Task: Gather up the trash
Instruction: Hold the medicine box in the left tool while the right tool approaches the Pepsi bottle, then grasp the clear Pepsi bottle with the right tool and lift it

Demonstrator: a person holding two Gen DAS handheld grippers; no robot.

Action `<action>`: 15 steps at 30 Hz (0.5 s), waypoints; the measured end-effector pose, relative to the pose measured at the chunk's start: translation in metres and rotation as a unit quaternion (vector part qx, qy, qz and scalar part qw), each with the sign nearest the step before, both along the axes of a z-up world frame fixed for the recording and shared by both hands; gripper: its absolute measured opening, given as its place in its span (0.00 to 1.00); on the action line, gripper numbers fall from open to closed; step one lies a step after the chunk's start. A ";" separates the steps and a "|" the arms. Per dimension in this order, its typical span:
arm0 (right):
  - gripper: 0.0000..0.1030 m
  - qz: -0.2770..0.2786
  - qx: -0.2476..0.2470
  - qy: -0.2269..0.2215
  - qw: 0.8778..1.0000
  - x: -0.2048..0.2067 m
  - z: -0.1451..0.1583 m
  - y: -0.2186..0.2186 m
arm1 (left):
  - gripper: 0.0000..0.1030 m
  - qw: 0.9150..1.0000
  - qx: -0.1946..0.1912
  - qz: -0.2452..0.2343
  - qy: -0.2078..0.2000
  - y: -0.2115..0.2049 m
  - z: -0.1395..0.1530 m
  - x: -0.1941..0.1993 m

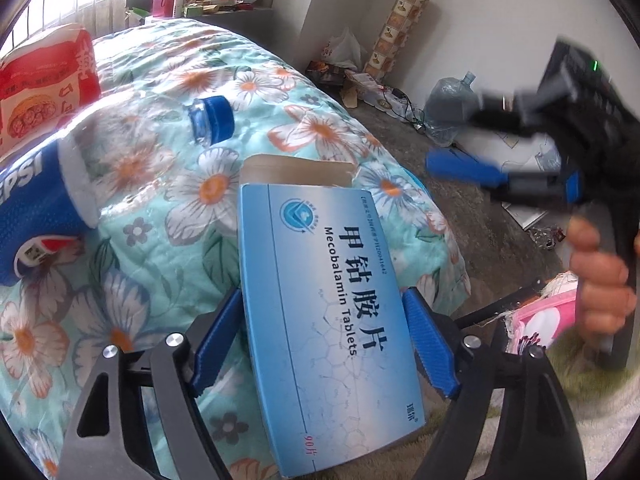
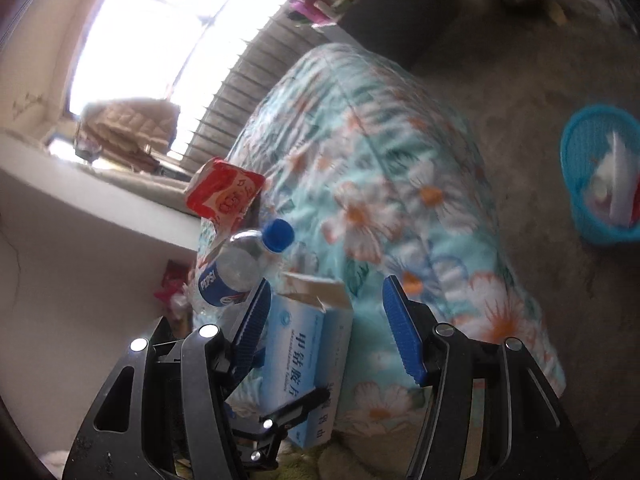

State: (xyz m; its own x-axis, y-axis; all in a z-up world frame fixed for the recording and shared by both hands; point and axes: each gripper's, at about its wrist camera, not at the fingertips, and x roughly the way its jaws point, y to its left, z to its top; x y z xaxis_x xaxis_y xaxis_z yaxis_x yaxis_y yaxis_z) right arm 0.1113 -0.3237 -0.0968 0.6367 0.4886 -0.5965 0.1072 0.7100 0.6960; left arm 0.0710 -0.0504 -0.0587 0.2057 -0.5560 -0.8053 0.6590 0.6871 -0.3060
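Observation:
A pale blue medicine box [image 1: 328,320] with a torn-open flap lies over the edge of the floral quilt [image 1: 168,200]. My left gripper [image 1: 324,320] is shut on it, one blue pad against each long side. Beside it lies a clear Pepsi bottle [image 1: 40,208] with a blue cap, and behind that a red snack pack [image 1: 44,80]. In the right wrist view the box [image 2: 308,352], the bottle [image 2: 236,268] and the red pack [image 2: 224,196] lie below my right gripper [image 2: 328,320], which is open and holds nothing. That right gripper [image 1: 472,136] also shows blurred at the right, in a person's hand [image 1: 600,280].
A blue plastic basket [image 2: 600,184] holding some trash stands on the grey floor, right of the bed. A large water jug [image 1: 452,108], cables and boxes sit by the far wall. A pink item [image 1: 540,320] lies near the bed's edge. A cluttered windowsill [image 1: 192,0] runs behind the bed.

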 end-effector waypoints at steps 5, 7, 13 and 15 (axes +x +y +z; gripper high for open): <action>0.67 0.115 -0.113 -0.099 0.982 0.041 0.054 0.052 | 0.76 1.000 -0.016 0.021 0.017 0.032 0.004 -0.007; 0.69 0.179 -0.149 -0.122 0.965 0.061 0.062 0.081 | 0.76 0.999 -0.017 0.040 0.022 0.049 0.004 -0.008; 0.77 0.354 -0.214 -0.123 0.902 0.107 0.050 0.171 | 0.76 0.992 -0.025 0.118 0.041 0.108 0.002 -0.010; 0.78 0.390 -0.256 -0.133 0.874 0.110 0.044 0.197 | 0.76 0.988 -0.028 0.146 0.048 0.127 -0.001 -0.009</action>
State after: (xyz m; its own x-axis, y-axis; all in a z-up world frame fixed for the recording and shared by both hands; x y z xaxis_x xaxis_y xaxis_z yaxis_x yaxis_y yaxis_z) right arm 0.2210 -0.1264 -0.0529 0.3780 0.5484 -0.7459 -0.6661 0.7207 0.1924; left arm 0.0618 0.0765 -0.0593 0.2877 -0.5292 -0.7982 0.4011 0.8234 -0.4014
